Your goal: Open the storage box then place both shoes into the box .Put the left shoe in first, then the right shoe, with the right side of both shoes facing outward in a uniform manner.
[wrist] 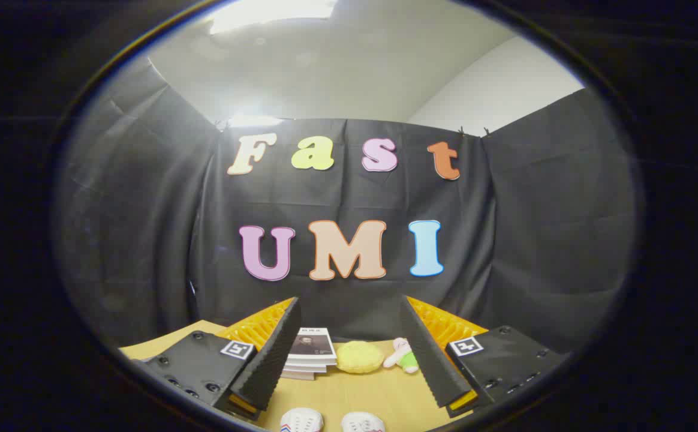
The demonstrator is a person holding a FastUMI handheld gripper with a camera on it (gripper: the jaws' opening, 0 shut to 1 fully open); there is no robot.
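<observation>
My gripper (352,318) is held above the wooden table (349,393), its two fingers (274,354) spread wide apart with nothing between them. Two white shoes lie side by side below the fingers, only their tips showing: one shoe (302,420) to the left and the other shoe (363,422) to the right. The rest of each shoe is cut off from sight.
Beyond the fingers, near the black cloth wall, lie a stack of books (310,354), a round yellow cushion-like object (359,357) and a small soft toy (403,355). Bare tabletop lies between these and the shoes.
</observation>
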